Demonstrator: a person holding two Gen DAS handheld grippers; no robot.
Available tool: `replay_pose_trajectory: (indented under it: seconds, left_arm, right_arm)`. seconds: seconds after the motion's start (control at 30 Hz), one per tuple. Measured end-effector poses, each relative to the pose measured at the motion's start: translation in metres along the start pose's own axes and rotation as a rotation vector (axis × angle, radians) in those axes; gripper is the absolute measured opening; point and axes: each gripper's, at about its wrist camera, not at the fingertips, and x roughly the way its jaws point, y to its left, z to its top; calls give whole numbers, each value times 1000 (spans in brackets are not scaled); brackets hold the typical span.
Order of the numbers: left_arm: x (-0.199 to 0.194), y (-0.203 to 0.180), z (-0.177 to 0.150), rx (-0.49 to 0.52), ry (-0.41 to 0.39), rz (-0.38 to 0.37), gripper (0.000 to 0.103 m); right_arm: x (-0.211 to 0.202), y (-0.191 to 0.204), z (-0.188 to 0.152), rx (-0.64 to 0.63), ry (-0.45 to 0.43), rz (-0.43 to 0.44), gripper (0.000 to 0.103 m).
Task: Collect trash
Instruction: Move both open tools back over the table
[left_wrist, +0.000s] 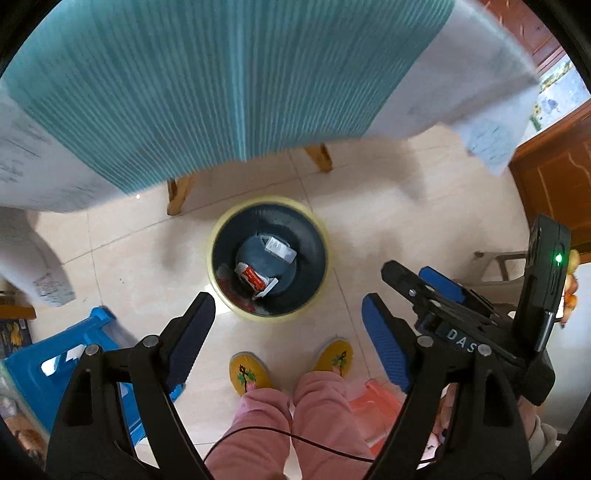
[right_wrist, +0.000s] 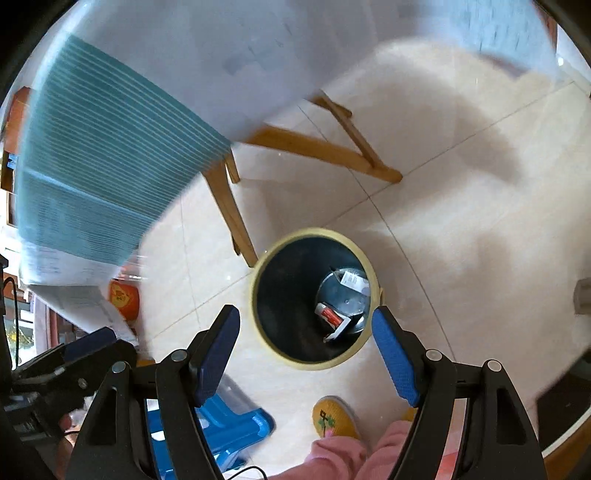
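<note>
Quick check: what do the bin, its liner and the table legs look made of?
Trash bin: likely plastic, pale yellow rim with a smooth, dull sheen. Its liner: apparently a thin dark plastic bag, glossy on the walls. Table legs: wood, honey-toned, squared lengths, possibly varnished.

Home, lived-in room. Cream tiled floor (left_wrist: 369, 206); wooden-legged table (right_wrist: 229, 199) under teal striped cloth (left_wrist: 207, 85); blue plastic stool (left_wrist: 62, 354); wooden cabinet (left_wrist: 554, 177); yellow embroidered slippers (left_wrist: 247, 373), pink trousers (left_wrist: 288, 424); small yellow-rimmed trash bin (left_wrist: 269, 314).
</note>
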Motion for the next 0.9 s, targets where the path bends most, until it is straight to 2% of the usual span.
replay_pose_trajectory:
  seconds: [0.17, 0.37, 0.47, 0.67, 0.9]
  left_arm:
    - [-89, 2, 14, 21, -64, -20, 72]
    - [-188, 7, 33, 49, -172, -17, 72]
    - [-231, 13, 45, 44, -234, -47, 72]
    - [-288, 25, 69, 29, -364, -84, 72]
    - [-333, 28, 86, 50, -473, -113, 72]
  right_arm:
    - [-73, 39, 11, -34, -46, -3, 75]
    - [-166, 106, 28, -109, -114, -2, 75]
    - [-205, 137, 36, -140, -153, 3, 75]
    - [-263, 192, 54, -189, -222, -15, 75]
    - [-297, 235, 78, -227, -291, -55, 75]
